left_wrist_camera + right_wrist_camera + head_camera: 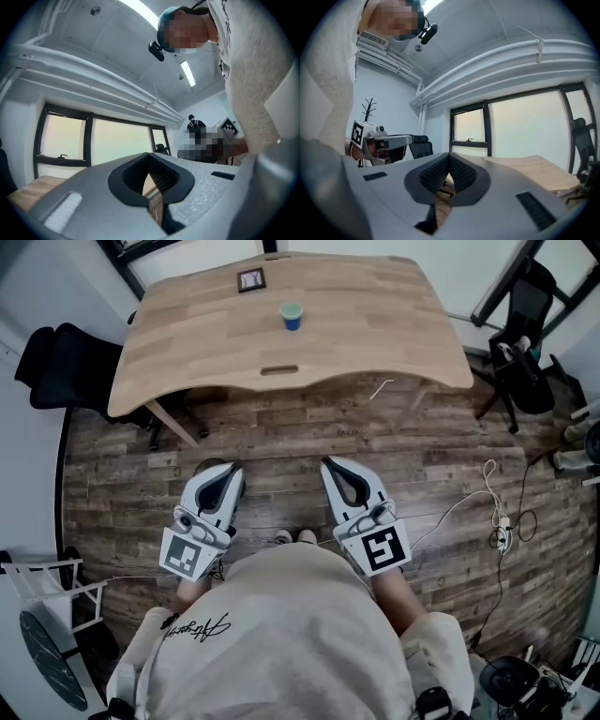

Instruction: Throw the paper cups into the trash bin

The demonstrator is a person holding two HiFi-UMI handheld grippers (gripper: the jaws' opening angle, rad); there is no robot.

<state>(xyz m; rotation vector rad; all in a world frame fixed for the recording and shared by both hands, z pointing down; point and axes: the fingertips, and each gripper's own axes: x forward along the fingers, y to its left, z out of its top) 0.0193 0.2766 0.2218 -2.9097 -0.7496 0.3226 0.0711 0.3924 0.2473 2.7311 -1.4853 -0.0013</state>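
While the left tool (228,472) and the right tool (330,466) are both shut and empty, well apart from the cup (292,316) on the tabletop (187,324), reaching without opening could knock it over.

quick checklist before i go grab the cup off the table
1. Left gripper empty: ok, nothing between its jaws.
2. Right gripper empty: ok, nothing between its jaws.
3. Jaws apart for a grasp: not ok, both pairs are together.
4. Paper cup upright and standing alone on the table: ok.
5. Grippers near the cup: not ok, both are low by the body, over the floor.
6. Trash bin located: cannot tell, none clearly in view.
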